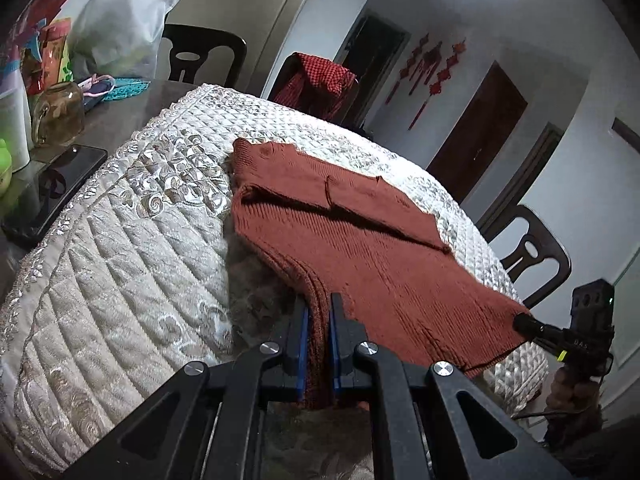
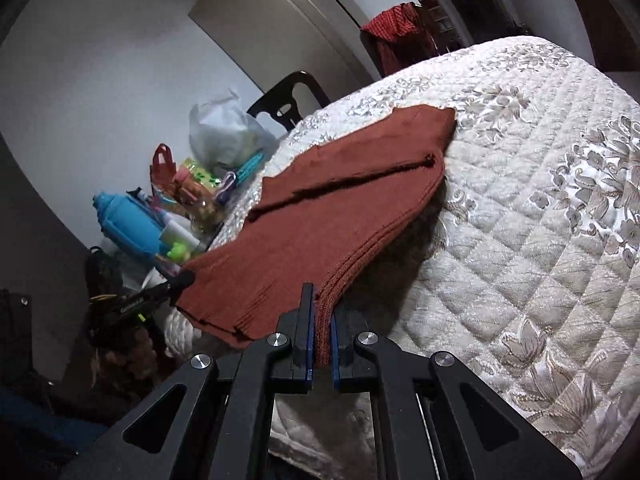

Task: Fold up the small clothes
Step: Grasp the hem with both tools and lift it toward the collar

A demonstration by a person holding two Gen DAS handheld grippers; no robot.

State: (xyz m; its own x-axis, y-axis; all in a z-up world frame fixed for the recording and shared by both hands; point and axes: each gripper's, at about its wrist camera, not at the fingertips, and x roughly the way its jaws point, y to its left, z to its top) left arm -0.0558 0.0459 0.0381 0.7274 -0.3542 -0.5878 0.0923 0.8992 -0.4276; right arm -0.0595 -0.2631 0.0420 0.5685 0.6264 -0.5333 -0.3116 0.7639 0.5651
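Note:
A small rust-red knitted sweater [image 1: 360,240] lies on a white quilted cover [image 1: 120,240], its near hem lifted off the cover. My left gripper [image 1: 319,308] is shut on the hem's left corner. My right gripper [image 1: 524,320] shows at the right, shut on the other hem corner. In the right wrist view the sweater [image 2: 320,216] stretches away over the quilted cover [image 2: 520,220], my right gripper [image 2: 322,300] pinches its ribbed edge, and my left gripper [image 2: 182,280] holds the far corner at the left. A sleeve is folded across the body.
The table's left end holds a phone [image 1: 52,188], a glass jar [image 1: 60,112], a plastic bag [image 1: 120,24] and a blue bottle [image 2: 128,224]. Black chairs [image 1: 532,256] stand around the table. A red checked cloth [image 1: 316,84] hangs on a far chair.

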